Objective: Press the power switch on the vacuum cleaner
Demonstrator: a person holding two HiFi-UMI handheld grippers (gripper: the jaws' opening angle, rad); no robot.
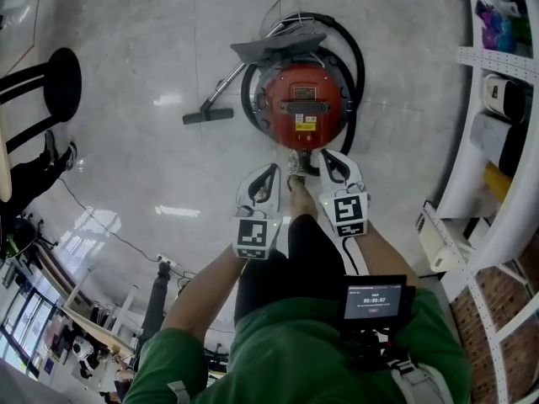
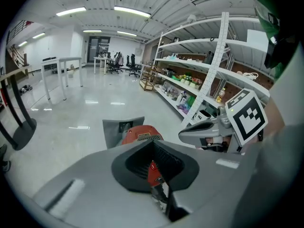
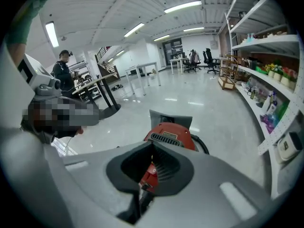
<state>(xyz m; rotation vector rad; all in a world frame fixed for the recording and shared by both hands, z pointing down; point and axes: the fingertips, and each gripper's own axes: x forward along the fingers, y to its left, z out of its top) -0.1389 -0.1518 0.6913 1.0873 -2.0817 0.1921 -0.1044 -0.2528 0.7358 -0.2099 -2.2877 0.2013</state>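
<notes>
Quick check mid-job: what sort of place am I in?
Probably a lab or mock shop: glossy pale floor, stocked white shelving, tables and office chairs at the far end. The vacuum cleaner sits on open floor.

Both forearms [image 1: 206, 289] stretched fwd, side by side. Left gripper [image 1: 269, 171] & right gripper [image 1: 327, 156] point fwd, fingers closed together on both.

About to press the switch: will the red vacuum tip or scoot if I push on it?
Probably won't tip: the vacuum cleaner is a squat, round canister sitting low on the floor. A sideways shove might scoot it, since the floor looks glossy; press downward. The hose coiled round it looks flexible, so it likely won't brace it.
</notes>
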